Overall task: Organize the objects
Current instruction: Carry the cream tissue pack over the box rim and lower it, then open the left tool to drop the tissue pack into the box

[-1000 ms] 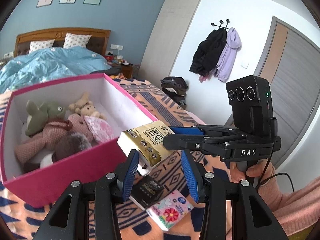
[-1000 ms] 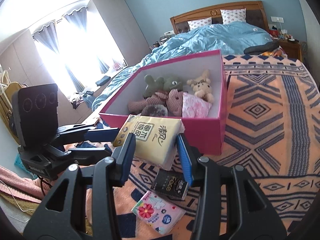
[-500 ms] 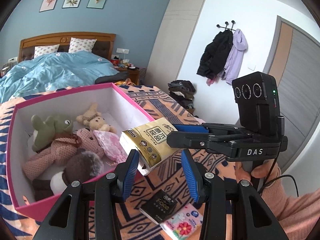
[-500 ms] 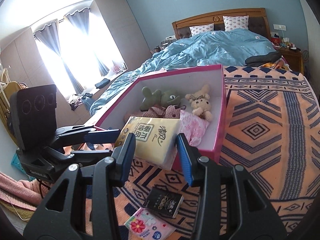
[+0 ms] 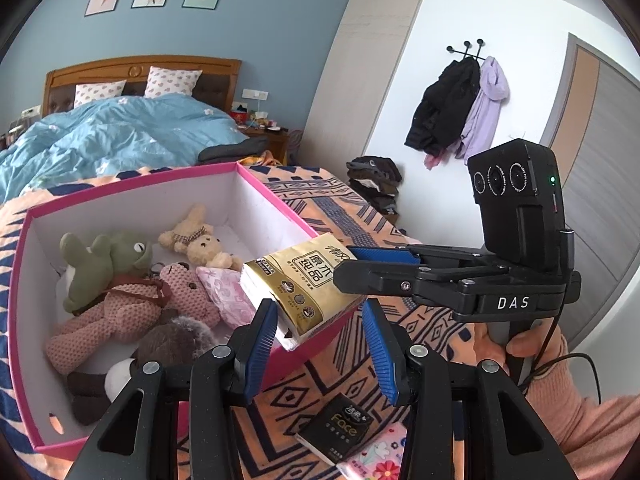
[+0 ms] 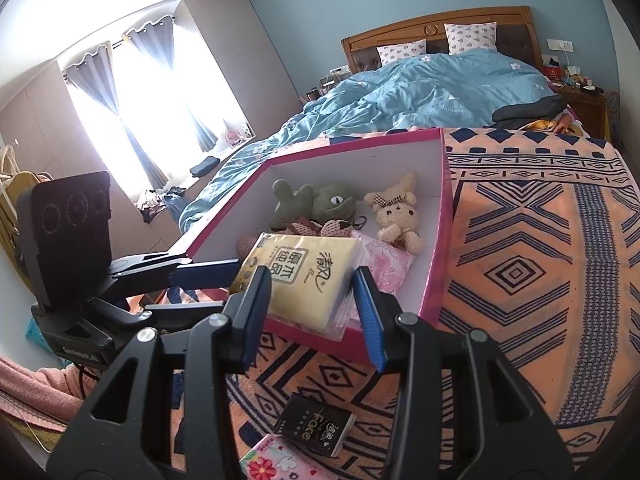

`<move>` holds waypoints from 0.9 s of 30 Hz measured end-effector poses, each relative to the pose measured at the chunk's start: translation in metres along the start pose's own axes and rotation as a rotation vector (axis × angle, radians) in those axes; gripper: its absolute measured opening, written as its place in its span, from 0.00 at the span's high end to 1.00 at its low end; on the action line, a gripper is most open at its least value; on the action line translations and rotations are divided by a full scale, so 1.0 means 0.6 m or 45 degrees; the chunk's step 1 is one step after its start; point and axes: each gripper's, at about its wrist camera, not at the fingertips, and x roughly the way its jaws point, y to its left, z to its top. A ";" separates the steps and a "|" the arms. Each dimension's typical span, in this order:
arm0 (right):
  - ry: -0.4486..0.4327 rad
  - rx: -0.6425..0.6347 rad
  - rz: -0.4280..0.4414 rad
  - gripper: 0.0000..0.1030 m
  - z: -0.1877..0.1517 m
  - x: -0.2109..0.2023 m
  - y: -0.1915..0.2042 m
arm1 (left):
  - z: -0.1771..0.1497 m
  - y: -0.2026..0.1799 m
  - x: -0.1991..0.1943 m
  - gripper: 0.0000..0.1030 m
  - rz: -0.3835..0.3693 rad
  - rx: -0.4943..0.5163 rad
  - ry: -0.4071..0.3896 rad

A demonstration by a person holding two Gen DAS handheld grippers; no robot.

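Left wrist view gives me the yellow tissue pack point(image 5: 298, 286) held in the air over the near rim of the pink box point(image 5: 264, 188), which sits on the patterned blanket point(image 5: 348, 216) covering the bed. My left hand-held gripper point(image 5: 320, 344) has its blue pads either side of the pack's lower end; the left pad touches the wrapper, while I see a gap at the right pad, so I cannot tell whether it truly clamps. My right hand-held gripper point(image 5: 360, 266) comes in from the right and is clenched on the pack's far end.

From the right wrist view, the right hand-held gripper point(image 6: 314, 310) squeezes the tissue pack point(image 6: 308, 276) between both pads, and the left hand-held gripper point(image 6: 216, 276) reaches the pack's left edge from the side. Inside the box point(image 6: 434, 276) lie a green frog plush point(image 6: 320, 204), a cream bunny point(image 6: 396, 216) and a pink floral packet point(image 6: 386, 264). On the blanket below me sit a black tissue packet point(image 6: 316, 426) and a flowered one point(image 6: 276, 460), touching.
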 end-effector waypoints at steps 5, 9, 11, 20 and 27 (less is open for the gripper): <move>0.025 0.004 -0.015 0.56 0.006 0.013 -0.009 | 0.004 0.003 0.009 0.57 0.004 -0.005 0.007; 0.037 0.017 -0.012 0.56 0.009 0.022 -0.017 | 0.006 0.006 0.013 0.57 0.012 -0.006 0.008; 0.044 0.020 -0.013 0.56 0.010 0.026 -0.020 | 0.008 0.011 0.017 0.57 0.017 -0.012 0.013; 0.073 0.031 -0.031 0.56 0.011 0.042 -0.032 | 0.008 0.028 0.037 0.57 0.024 -0.040 0.050; 0.095 0.026 -0.048 0.56 0.011 0.050 -0.033 | 0.004 0.037 0.048 0.57 0.022 -0.065 0.073</move>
